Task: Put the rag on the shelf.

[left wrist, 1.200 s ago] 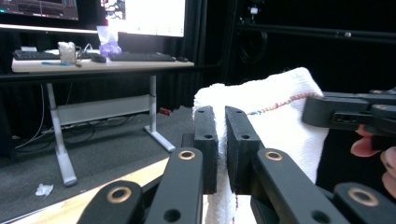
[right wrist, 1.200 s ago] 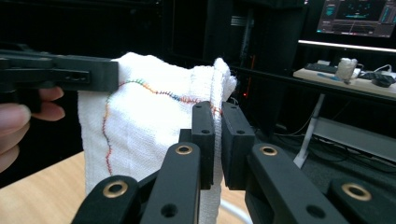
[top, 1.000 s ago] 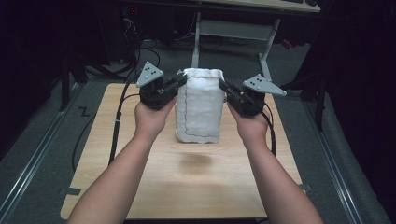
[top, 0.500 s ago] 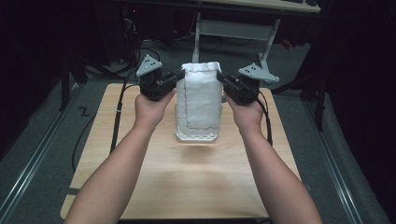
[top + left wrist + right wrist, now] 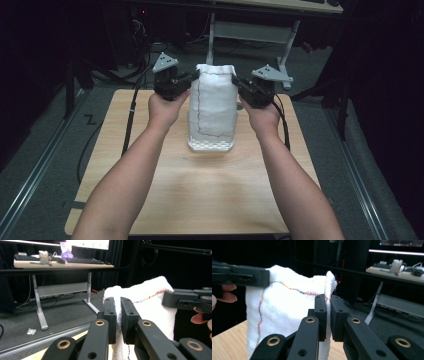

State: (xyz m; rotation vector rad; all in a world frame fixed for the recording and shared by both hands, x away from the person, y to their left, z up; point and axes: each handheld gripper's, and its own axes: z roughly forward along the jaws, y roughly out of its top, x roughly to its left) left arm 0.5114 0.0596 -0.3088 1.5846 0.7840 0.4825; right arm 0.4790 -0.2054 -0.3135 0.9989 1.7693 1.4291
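A white towel [image 5: 212, 107] with a coloured stitched line hangs upright over the wooden table [image 5: 215, 200], and its lower end lies folded on the tabletop. My left gripper [image 5: 192, 77] is shut on the towel's top left corner and my right gripper [image 5: 236, 80] is shut on its top right corner. In the left gripper view the jaws [image 5: 118, 301] pinch the cloth edge [image 5: 152, 307], with the other gripper [image 5: 175, 299] at the far corner. The right gripper view shows its jaws [image 5: 328, 298] closed on the towel [image 5: 287, 307], the left gripper [image 5: 249, 277] opposite.
Behind the table stands a desk frame [image 5: 250, 30] on a grey floor. The desk [image 5: 62, 263] carries keyboards and small items. Cables [image 5: 131, 110] trail off the table's left side. Bare wood lies between the towel and the person.
Both hands have moved away from the person, carrying the towel farther up the table. The towel's lower end now rests folded on the wood.
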